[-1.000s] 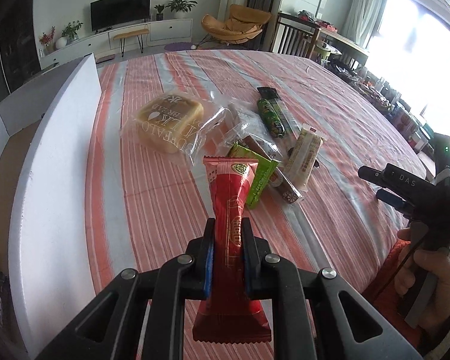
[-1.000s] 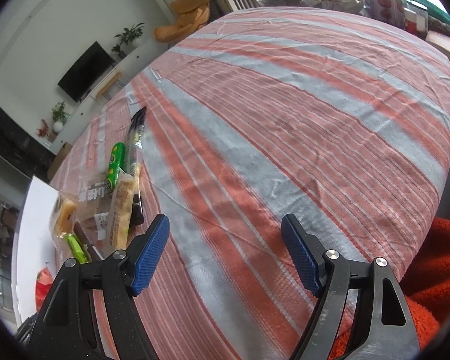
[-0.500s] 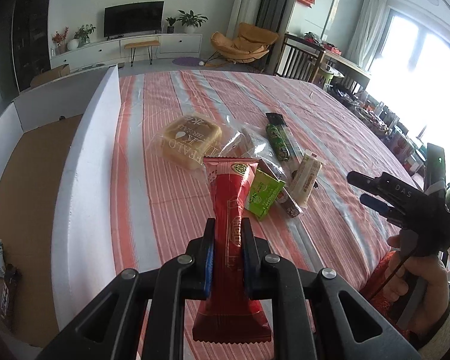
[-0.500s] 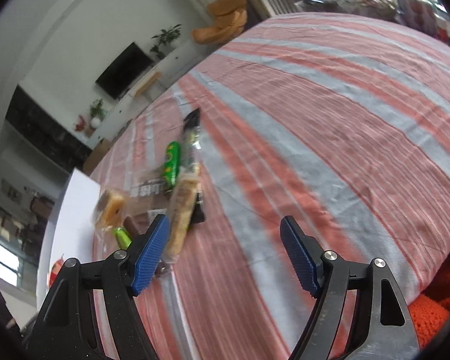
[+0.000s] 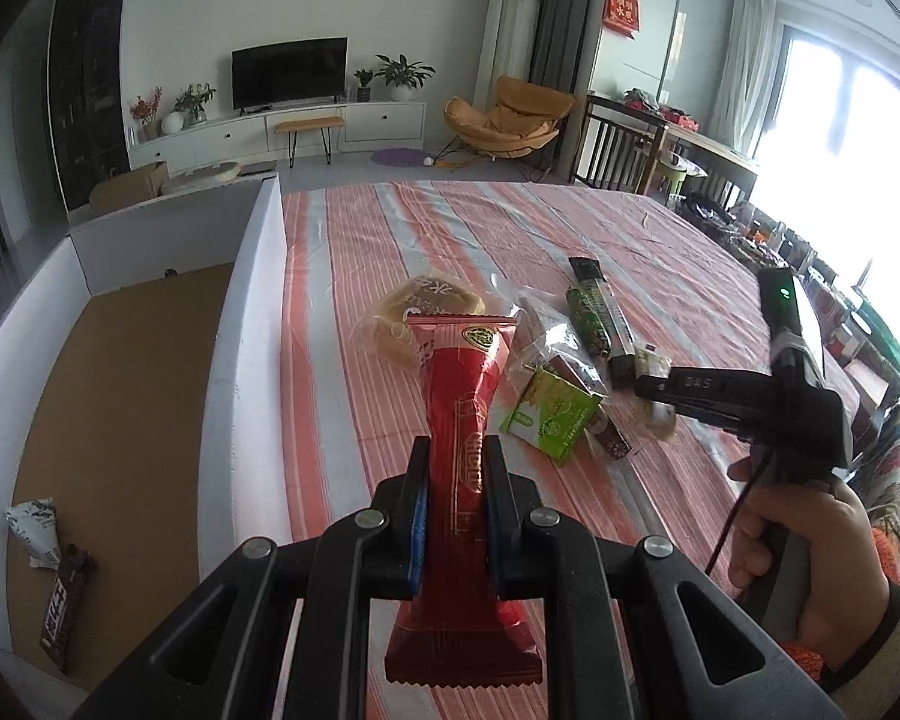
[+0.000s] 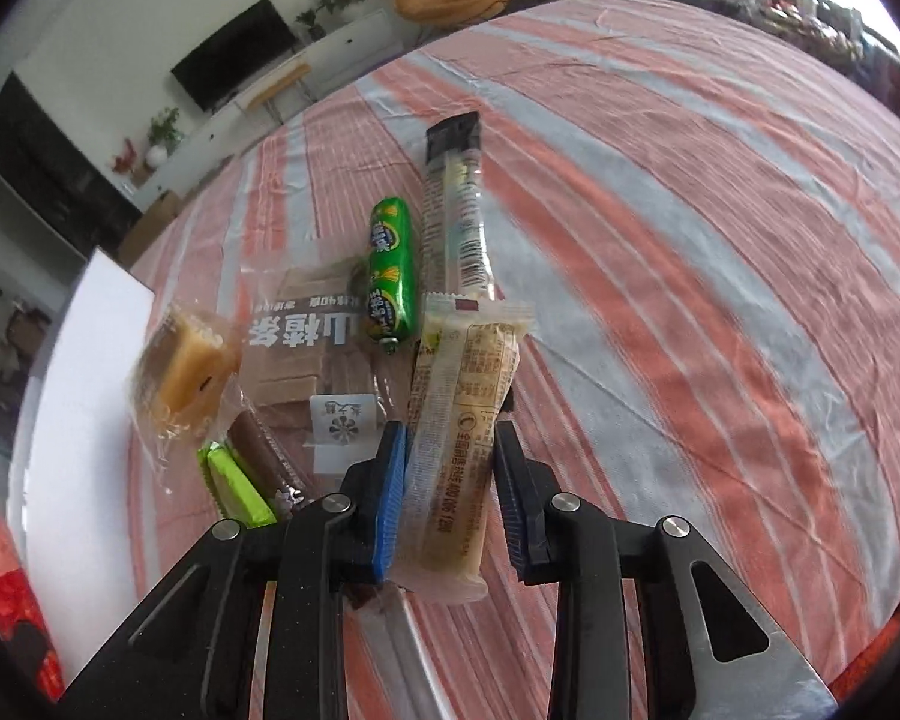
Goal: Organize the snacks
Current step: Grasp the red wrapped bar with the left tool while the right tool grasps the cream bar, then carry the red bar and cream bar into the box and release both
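My left gripper (image 5: pixel 455 450) is shut on a red snack packet (image 5: pixel 462 372), held upright above the striped tablecloth (image 5: pixel 342 396) beside the white box (image 5: pixel 246 324). The right gripper (image 6: pixel 447 438) has its jaws closing on a beige snack bar (image 6: pixel 468 372) that lies at the near edge of the snack pile; both blue pads meet its wrapper. In the left wrist view the right gripper (image 5: pixel 648 387) reaches into the pile, held by a person's hand (image 5: pixel 810 552).
The pile holds a wrapped cake (image 6: pixel 186 366), a clear bag of brown slices (image 6: pixel 312 336), a green sausage (image 6: pixel 390 270), a long black-topped stick (image 6: pixel 456 210) and a green sachet (image 6: pixel 234 486). Two snacks (image 5: pixel 60 606) lie in the box's near corner.
The right gripper swung over to the snack pile and its wide jaws closed around the beige bar. The left gripper rose a little with the red packet, showing more of the box.
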`<act>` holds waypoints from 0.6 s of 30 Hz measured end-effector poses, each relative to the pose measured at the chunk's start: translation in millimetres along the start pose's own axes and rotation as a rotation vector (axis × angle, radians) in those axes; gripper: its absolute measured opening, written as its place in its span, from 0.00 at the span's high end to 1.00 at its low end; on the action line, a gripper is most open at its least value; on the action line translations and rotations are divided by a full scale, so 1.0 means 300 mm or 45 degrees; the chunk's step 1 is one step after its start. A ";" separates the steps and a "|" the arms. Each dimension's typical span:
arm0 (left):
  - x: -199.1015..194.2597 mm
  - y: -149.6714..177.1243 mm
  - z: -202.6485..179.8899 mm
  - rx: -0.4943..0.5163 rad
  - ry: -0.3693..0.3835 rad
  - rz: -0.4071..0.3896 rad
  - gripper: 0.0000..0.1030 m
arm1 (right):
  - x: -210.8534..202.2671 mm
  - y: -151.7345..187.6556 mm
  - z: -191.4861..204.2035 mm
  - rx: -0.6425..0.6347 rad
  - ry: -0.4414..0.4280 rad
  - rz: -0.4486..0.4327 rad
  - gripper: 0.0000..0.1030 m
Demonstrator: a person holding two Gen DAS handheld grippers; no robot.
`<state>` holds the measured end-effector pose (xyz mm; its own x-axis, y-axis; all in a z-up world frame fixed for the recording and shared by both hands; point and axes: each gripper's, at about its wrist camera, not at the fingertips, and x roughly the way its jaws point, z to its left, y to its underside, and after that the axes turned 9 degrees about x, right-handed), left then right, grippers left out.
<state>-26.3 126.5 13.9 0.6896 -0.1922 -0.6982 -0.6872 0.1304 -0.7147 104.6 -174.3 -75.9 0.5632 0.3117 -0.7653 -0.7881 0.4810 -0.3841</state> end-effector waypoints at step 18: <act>-0.364 -0.040 0.385 -0.321 -0.212 -0.189 0.86 | -0.283 0.177 0.629 -0.362 -0.753 0.295 0.71</act>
<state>-66.9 258.3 93.8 0.7998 -0.0271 -0.5996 -0.5972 -0.1359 -0.7905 61.7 -20.6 66.1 0.3498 0.8134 -0.4649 -0.8933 0.1401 -0.4271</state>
